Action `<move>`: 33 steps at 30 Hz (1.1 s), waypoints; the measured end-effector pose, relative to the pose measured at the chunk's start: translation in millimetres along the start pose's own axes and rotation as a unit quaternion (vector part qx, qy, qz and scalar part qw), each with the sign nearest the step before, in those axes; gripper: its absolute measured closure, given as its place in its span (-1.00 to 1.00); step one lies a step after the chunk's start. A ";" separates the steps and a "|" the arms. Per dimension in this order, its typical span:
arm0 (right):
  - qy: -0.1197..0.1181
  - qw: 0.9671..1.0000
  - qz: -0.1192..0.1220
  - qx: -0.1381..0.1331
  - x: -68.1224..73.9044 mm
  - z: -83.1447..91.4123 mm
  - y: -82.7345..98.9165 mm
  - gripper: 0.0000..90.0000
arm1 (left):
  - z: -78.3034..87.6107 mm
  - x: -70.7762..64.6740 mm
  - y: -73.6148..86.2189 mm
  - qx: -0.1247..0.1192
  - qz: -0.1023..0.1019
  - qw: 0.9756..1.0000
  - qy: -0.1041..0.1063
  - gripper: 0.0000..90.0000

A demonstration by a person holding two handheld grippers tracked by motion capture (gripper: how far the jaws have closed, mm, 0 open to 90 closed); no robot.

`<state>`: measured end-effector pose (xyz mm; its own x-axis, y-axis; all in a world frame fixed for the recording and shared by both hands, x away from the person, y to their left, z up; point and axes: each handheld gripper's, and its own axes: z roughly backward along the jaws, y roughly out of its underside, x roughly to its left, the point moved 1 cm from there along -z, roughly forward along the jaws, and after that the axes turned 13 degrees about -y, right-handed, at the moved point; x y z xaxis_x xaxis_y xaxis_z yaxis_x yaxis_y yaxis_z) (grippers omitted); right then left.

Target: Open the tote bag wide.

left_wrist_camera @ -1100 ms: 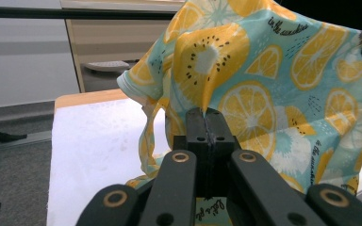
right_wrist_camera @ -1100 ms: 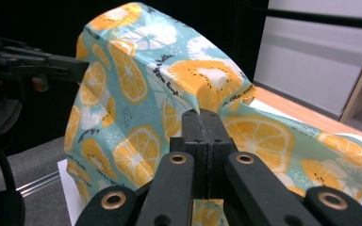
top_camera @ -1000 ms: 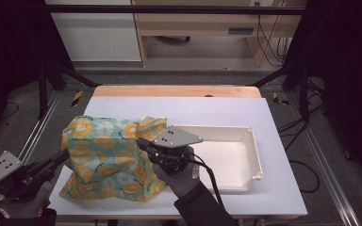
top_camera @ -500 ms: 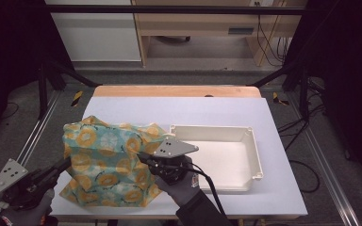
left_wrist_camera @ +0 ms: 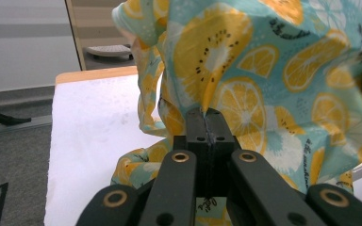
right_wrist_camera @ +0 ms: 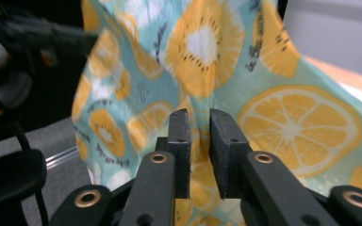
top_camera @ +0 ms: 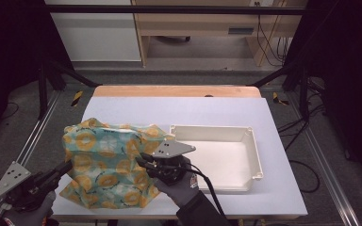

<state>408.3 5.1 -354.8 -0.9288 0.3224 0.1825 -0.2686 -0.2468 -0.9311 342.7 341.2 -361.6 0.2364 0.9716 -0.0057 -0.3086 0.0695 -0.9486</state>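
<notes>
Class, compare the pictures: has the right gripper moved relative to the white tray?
Yes. The right gripper has drawn back toward the person, away from the white tray's far rim.

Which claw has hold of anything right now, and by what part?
Left claw is shut on a pinched fold of the fruit-print cloth. Right claw stands slightly open against the cloth, gripping nothing.

High view looks down the table (top_camera: 226, 113); both gripper views closely face the fruit-print cloth (left_wrist_camera: 283, 70).
</notes>
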 end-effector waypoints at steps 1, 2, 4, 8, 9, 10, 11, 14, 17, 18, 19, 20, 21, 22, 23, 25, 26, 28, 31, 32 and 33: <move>0.005 1.000 0.007 -0.017 1.4 8.0 -8.8 0.66 | -0.6 0.4 0.2 0.001 0.001 1.000 0.000 1.00; 0.004 1.000 0.009 -0.028 2.2 12.1 -13.8 0.63 | -0.6 0.4 0.2 0.001 0.001 1.000 0.000 1.00; 0.011 0.999 0.018 -0.047 3.0 19.1 -24.3 0.57 | -1.2 0.2 0.4 0.002 0.001 1.000 0.001 1.00; 0.036 0.997 0.029 -0.059 -1.6 20.1 -40.4 0.31 | -1.5 -0.1 0.3 0.002 0.000 1.000 0.001 1.00; 0.036 0.997 0.029 -0.059 -1.6 20.1 -40.4 0.31 | -1.5 0.1 0.4 0.003 0.001 1.000 0.001 1.00; 0.040 0.997 0.027 -0.059 -4.5 18.1 -42.5 0.24 | -1.6 0.3 0.5 0.003 0.001 1.000 0.001 1.00; 0.044 0.997 0.020 -0.057 -10.7 12.7 -43.7 0.20 | -1.8 0.4 0.5 0.004 0.002 1.000 0.002 1.00; 0.038 0.999 0.013 -0.035 -15.6 3.3 -40.3 0.30 | -2.5 1.2 0.9 0.006 0.002 1.000 0.002 1.00; 0.043 0.999 0.016 -0.025 -14.6 0.5 -37.2 0.60 | -2.4 1.9 1.1 0.006 0.004 1.000 0.001 1.00; 0.041 0.999 0.017 -0.021 -12.6 1.6 -35.4 0.91 | -2.3 2.0 1.1 0.006 0.004 1.000 0.001 1.00; 0.040 0.999 0.019 -0.023 -11.2 3.0 -35.2 1.00 | -2.4 1.7 1.1 0.006 0.004 1.000 0.002 1.00; 0.040 0.999 0.019 -0.023 -11.2 3.0 -35.2 1.00 | -2.4 1.7 1.1 0.006 0.004 1.000 0.002 1.00; 0.031 0.999 0.028 -0.030 -7.8 7.4 -36.4 1.00 | -2.5 1.5 1.1 0.006 0.004 1.000 0.001 1.00; 0.028 0.999 0.031 -0.034 -5.6 9.5 -37.6 1.00 | -2.6 1.3 1.0 0.007 0.004 1.000 0.001 1.00; 0.027 0.998 0.035 -0.037 -3.4 11.4 -38.9 1.00 | -2.6 1.1 1.0 0.007 0.003 1.000 0.001 1.00; 0.026 0.998 0.038 -0.038 -1.7 12.9 -40.3 1.00 | -2.6 1.2 1.0 0.007 0.004 1.000 0.001 1.00; 0.027 0.998 0.040 -0.042 -0.9 14.4 -43.2 1.00 | -2.6 1.3 1.0 0.006 0.004 1.000 0.001 1.00; 0.037 0.997 0.041 -0.051 -4.0 13.5 -45.6 0.69 | -2.3 1.6 0.9 0.006 0.004 1.000 0.001 1.00; 0.041 0.997 0.035 -0.051 -10.5 10.9 -46.3 0.43 | -2.3 2.0 0.9 0.006 0.005 1.000 0.001 1.00; 0.050 0.997 0.036 -0.048 -17.2 7.4 -44.7 0.19 | -2.2 2.4 0.9 0.006 0.005 1.000 0.002 1.00; 0.050 0.997 0.036 -0.048 -17.2 7.4 -44.7 0.19 | -2.2 2.4 0.9 0.006 0.005 1.000 0.002 1.00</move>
<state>434.5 3.9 -314.0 -0.9134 0.3979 0.0862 -0.1722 -0.1858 -0.9674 345.0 343.1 -363.1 0.2366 0.9715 -0.0169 -0.3217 0.0620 -0.9448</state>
